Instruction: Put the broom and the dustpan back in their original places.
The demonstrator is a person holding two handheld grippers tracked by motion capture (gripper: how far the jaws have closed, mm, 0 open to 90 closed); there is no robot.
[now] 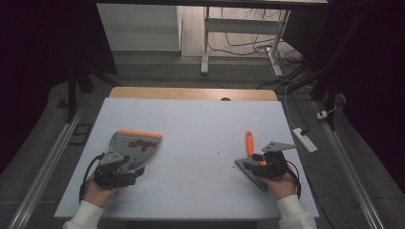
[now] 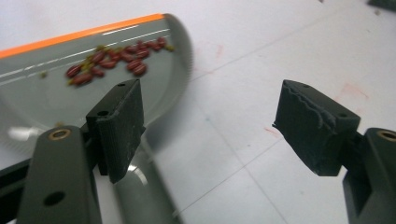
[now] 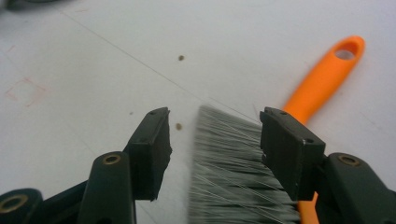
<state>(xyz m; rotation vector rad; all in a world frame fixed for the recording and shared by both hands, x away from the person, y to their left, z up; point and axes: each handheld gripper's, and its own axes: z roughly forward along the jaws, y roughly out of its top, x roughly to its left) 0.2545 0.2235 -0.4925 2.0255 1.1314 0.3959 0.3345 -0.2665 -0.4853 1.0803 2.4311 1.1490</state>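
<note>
A grey dustpan (image 1: 125, 141) with an orange front edge lies on the left of the white tabletop, with several red beans (image 1: 141, 144) in it. My left gripper (image 1: 128, 165) sits just behind it, at its handle end. In the left gripper view the left gripper (image 2: 210, 98) is open, the dustpan (image 2: 46, 93) and beans (image 2: 112, 63) beyond its left pad. A brush with an orange handle (image 1: 249, 142) lies at the right. My right gripper (image 3: 215, 116) stands open around its grey bristles (image 3: 229, 163), and the orange handle (image 3: 322, 74) runs away past the right pad.
The white tabletop (image 1: 200, 119) stretches between the two hands. Two small specks (image 3: 180, 58) lie on it ahead of the brush. A wooden edge (image 1: 191, 93) borders the back. On the floor to the right lie a power strip (image 1: 305, 139) and cables.
</note>
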